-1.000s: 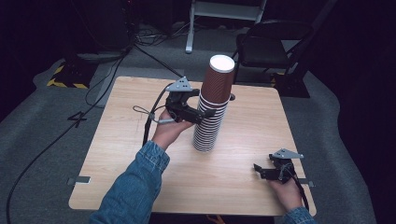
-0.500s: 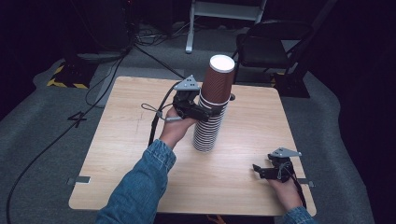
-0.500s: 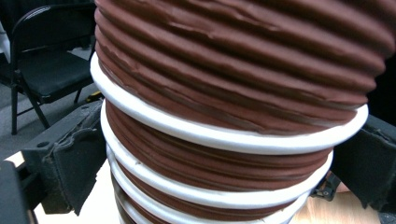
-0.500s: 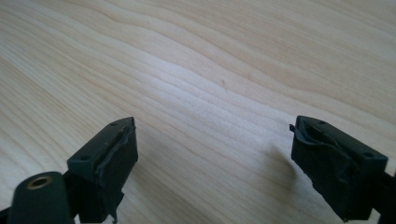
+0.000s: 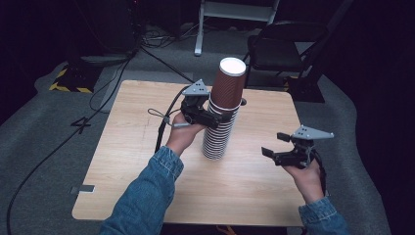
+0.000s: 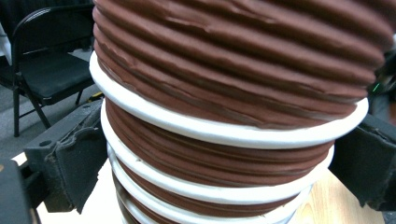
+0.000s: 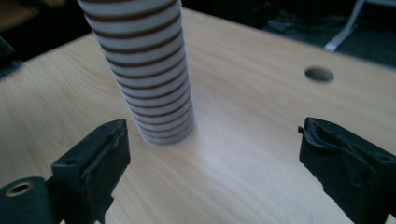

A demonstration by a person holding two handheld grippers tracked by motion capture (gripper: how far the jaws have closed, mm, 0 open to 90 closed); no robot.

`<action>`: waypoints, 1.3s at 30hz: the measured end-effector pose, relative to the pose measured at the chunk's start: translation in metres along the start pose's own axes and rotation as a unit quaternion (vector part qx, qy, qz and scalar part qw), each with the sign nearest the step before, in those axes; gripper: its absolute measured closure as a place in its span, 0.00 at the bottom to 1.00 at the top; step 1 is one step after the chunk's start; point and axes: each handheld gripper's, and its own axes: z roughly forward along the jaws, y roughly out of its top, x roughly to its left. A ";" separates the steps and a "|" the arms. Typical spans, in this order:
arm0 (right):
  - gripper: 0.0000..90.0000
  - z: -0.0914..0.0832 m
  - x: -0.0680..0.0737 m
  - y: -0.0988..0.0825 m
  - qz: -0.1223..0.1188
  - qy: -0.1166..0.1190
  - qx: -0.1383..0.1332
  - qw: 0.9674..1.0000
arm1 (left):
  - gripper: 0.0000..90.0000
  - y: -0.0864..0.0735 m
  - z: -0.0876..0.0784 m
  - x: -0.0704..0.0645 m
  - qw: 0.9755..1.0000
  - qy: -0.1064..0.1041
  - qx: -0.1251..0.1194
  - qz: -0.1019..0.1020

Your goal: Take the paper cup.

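Observation:
A tall stack of upside-down brown paper cups (image 5: 222, 110) with white rims stands mid-table. My left gripper (image 5: 221, 118) is shut on the stack about a third of the way down from its top. In the left gripper view the ribbed cups (image 6: 233, 93) sit between the two black pads, one of which (image 6: 70, 172) touches their left side. My right gripper (image 5: 274, 145) hangs above the table's right part, apart from the stack. Its jaws have just been opening further and stand wide with nothing between them (image 7: 215, 154). The foot of the stack (image 7: 149, 79) lies ahead of them.
The wooden table (image 5: 122, 147) has a small round hole (image 5: 243, 102) behind the stack, seen too in the right gripper view (image 7: 319, 73). A black folding chair (image 5: 284, 49) stands beyond the far edge. A cable (image 5: 161, 127) trails from the left gripper across the table.
My right gripper has risen from just above the table's right front part to a higher place. The left gripper and the cup stack have stayed where they were.

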 end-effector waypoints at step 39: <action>0.00 0.064 0.035 0.161 -0.061 0.113 -0.047 0.991 | 0.03 0.000 0.000 0.000 1.000 0.002 0.002 0.006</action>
